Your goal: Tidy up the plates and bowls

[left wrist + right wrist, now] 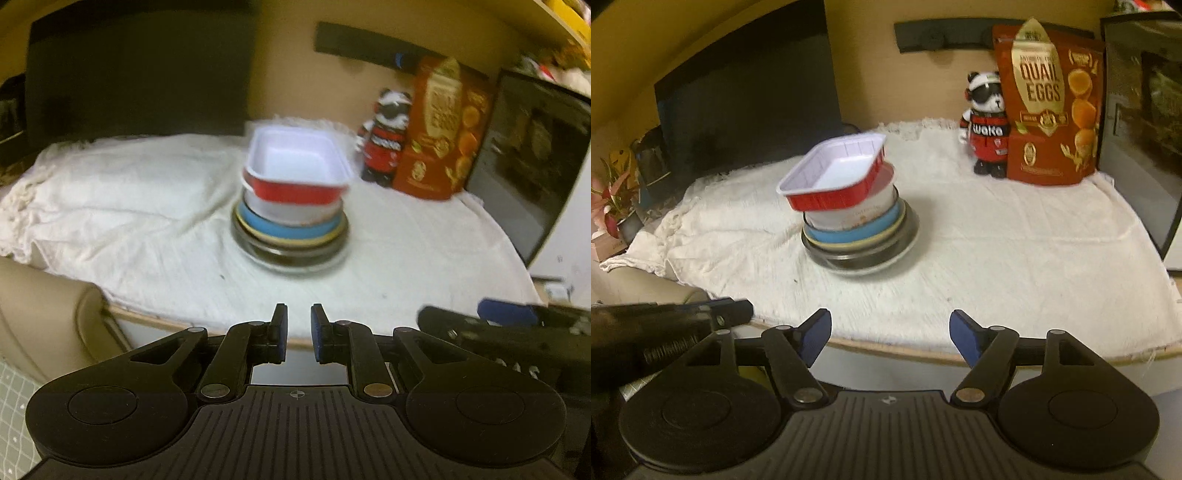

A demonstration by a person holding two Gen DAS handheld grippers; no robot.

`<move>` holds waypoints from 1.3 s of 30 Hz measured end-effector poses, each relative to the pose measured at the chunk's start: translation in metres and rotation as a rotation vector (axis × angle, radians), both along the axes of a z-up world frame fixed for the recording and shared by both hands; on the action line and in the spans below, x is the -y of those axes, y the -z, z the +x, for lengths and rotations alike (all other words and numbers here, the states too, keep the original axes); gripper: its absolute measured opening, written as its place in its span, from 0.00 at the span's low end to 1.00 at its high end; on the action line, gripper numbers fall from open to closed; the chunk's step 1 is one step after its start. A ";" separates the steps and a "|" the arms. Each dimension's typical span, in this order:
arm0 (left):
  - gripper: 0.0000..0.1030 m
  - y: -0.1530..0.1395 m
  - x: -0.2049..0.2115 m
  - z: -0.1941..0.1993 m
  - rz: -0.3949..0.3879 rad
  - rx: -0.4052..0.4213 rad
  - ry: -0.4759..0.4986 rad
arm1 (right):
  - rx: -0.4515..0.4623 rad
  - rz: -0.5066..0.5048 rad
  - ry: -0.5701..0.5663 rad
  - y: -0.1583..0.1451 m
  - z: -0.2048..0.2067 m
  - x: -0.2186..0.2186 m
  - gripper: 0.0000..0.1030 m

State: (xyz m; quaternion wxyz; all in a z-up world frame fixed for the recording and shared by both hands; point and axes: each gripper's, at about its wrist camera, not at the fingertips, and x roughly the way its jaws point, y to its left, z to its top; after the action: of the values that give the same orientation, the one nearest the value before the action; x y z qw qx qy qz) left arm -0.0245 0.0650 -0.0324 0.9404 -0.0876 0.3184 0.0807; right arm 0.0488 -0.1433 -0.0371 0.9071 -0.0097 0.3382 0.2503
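Note:
A stack of dishes stands mid-table on a white cloth. A red tray with a white inside lies tilted on top of it. Below come a white bowl, a blue plate, a yellowish plate and a metal pan. My left gripper hovers at the table's near edge, short of the stack, jaws nearly together and empty. My right gripper is open and empty, also short of the stack. Each gripper shows at the edge of the other's view.
A panda figure and a red quail-egg bag stand at the back right. Beside them is a dark glass-fronted appliance. A black screen fills the back left, flowers sit far left, and a beige chair stands below the table edge.

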 end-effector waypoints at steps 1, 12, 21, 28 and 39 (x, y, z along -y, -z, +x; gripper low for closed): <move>0.17 0.005 0.004 -0.001 -0.002 -0.011 0.011 | -0.013 0.000 0.003 0.003 -0.001 0.000 0.69; 0.17 0.012 0.003 -0.014 -0.009 -0.029 -0.021 | -0.017 -0.043 -0.002 0.012 -0.010 -0.012 0.70; 0.17 0.007 0.000 -0.022 -0.002 -0.011 -0.032 | -0.002 -0.059 -0.017 0.010 -0.016 -0.019 0.70; 0.17 0.004 0.003 -0.026 0.008 0.001 -0.026 | 0.004 -0.055 -0.016 0.008 -0.021 -0.017 0.70; 0.17 0.003 0.004 -0.026 0.001 0.004 -0.014 | 0.012 -0.053 -0.019 0.007 -0.021 -0.018 0.70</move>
State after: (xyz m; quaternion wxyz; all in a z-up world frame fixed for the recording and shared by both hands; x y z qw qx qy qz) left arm -0.0503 0.0611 -0.0357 0.9406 -0.0896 0.3157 0.0873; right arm 0.0274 -0.1258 -0.0439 0.9061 -0.0386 0.3393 0.2498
